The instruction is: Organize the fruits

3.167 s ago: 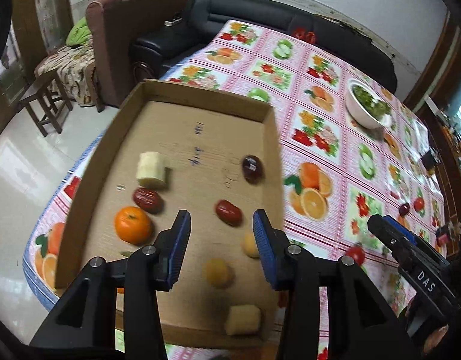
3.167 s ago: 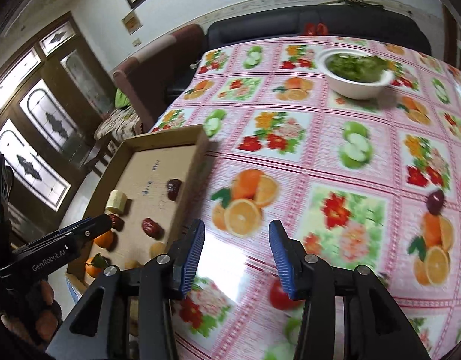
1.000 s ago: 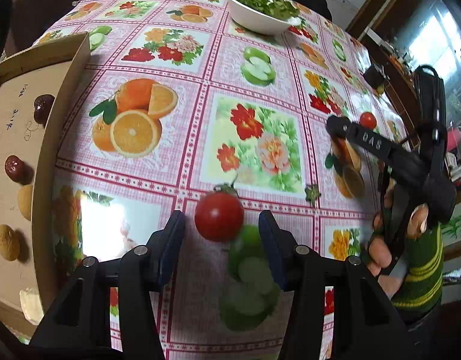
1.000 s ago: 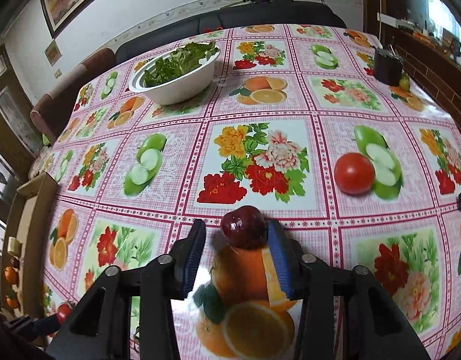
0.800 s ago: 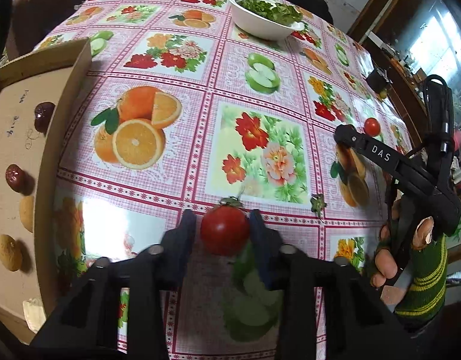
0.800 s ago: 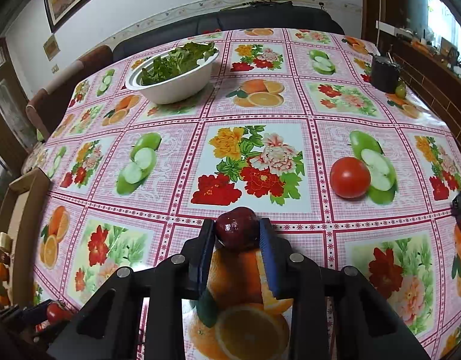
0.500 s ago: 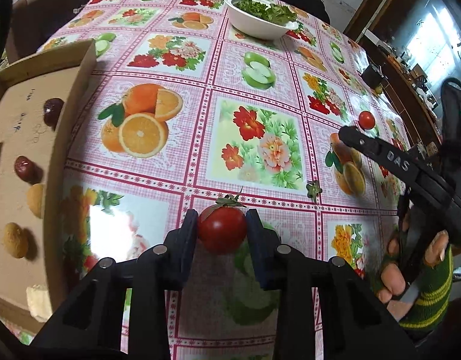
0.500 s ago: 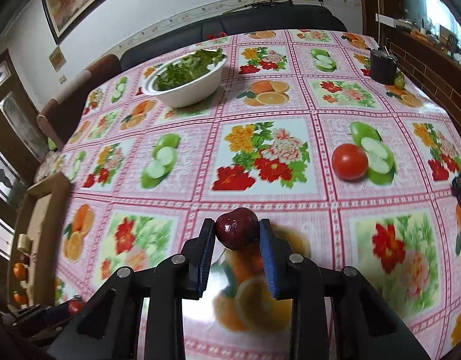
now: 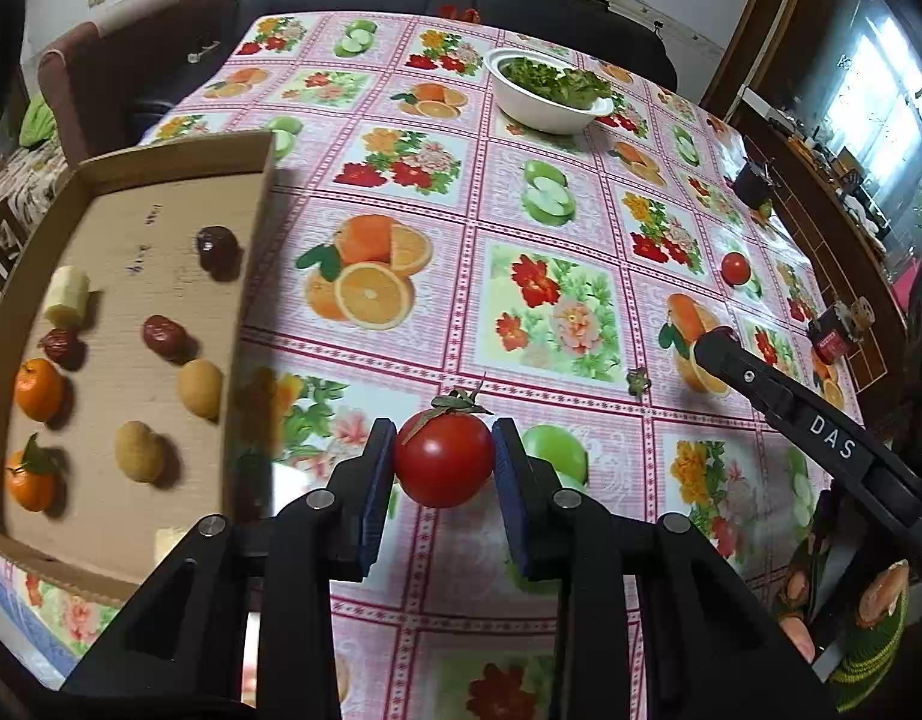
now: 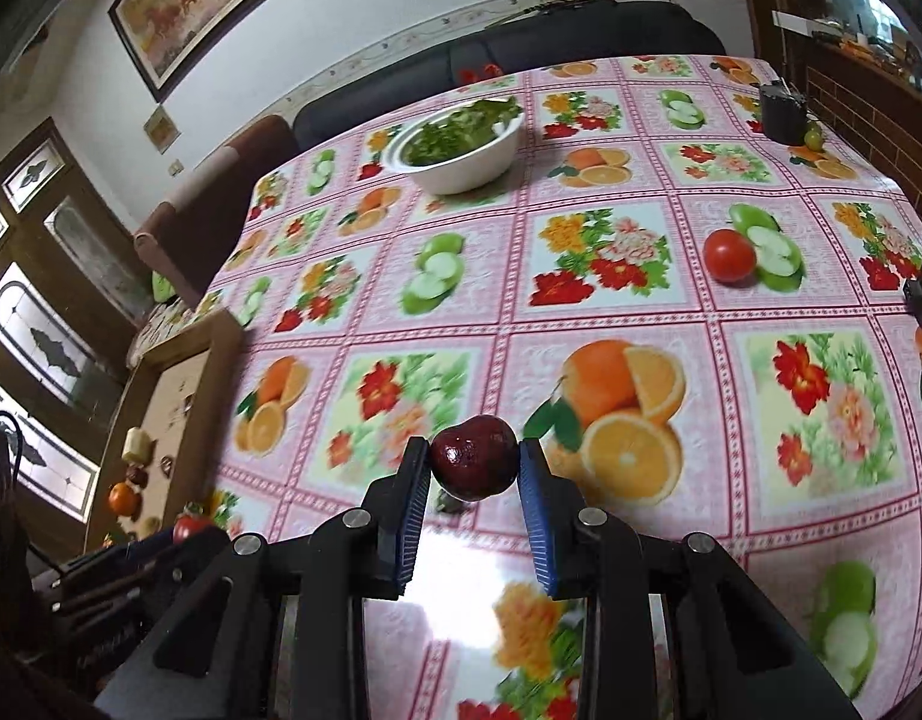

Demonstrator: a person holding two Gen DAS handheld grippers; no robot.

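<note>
The tabletop (image 9: 581, 192) has a pink checked cloth with squares showing oranges, green apples and red flowers. The tomato (image 9: 443, 459) is shiny red with a green top. The plum (image 10: 474, 466) is dark red. Both grippers are black with blue pads (image 9: 376, 495). The box (image 9: 131, 312) is brown. The bowl (image 9: 545, 111) is white with green leaves.

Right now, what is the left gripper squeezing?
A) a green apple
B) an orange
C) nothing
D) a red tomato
D: the left gripper is shut on a red tomato with a green stem, its blue pads pressing both sides.
</note>
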